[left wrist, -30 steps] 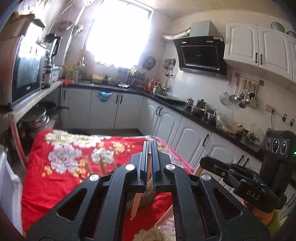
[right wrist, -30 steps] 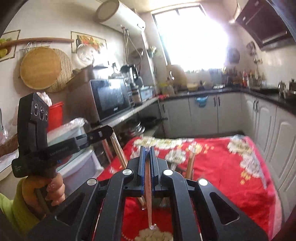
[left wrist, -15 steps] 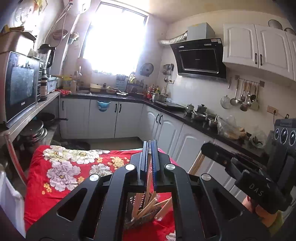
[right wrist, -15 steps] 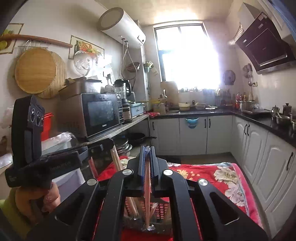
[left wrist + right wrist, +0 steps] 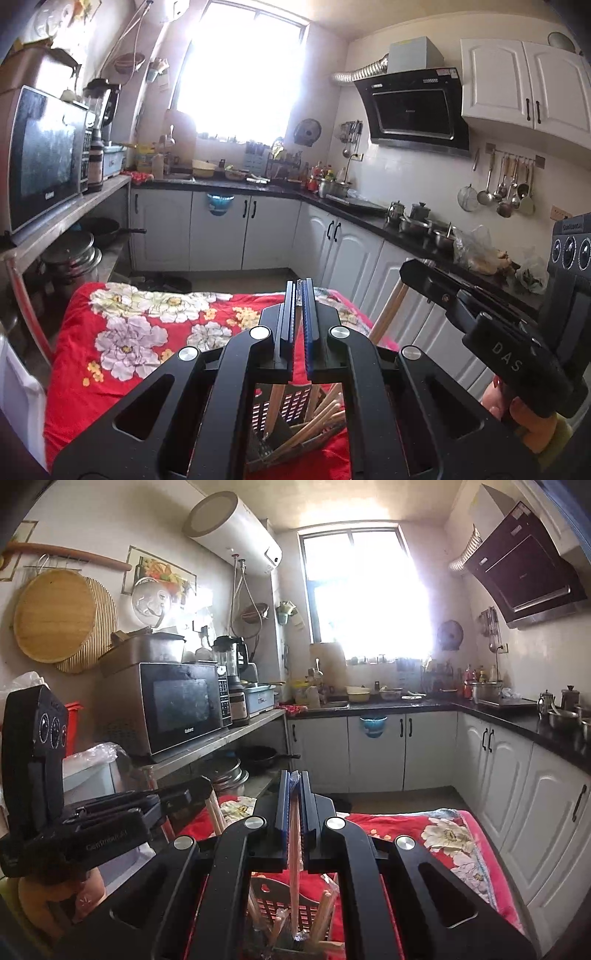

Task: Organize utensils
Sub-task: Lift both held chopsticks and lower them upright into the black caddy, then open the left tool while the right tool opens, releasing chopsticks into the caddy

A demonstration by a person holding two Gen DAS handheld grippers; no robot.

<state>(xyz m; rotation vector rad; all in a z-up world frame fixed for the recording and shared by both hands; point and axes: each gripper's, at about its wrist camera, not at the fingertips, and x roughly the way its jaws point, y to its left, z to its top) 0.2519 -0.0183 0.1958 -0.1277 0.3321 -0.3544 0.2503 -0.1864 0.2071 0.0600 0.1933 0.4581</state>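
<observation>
My left gripper [image 5: 299, 285] is shut on a wooden chopstick [image 5: 275, 406] that hangs down into a perforated utensil holder [image 5: 291, 410]. Several chopsticks [image 5: 317, 421] lean inside it. My right gripper [image 5: 293, 775] is shut on a pale chopstick [image 5: 294, 853], whose lower end reaches into the same holder [image 5: 271, 893]. The two grippers hang side by side over the holder. In the left wrist view the right gripper [image 5: 412, 269] grips its chopstick [image 5: 388, 314]. In the right wrist view the left gripper [image 5: 201, 786] grips its own [image 5: 216, 816].
The holder stands on a table under a red flowered cloth [image 5: 129, 332]. A shelf with a microwave [image 5: 177, 705] and stacked pans runs along the left. White cabinets [image 5: 535, 812] and a dark counter with pots line the right. A white bin [image 5: 14, 398] sits beside the table.
Both grippers have drawn back over the table, each keeping its chopstick. The utensil holder has come into view beneath them, and the chopstick ends now hang inside it.
</observation>
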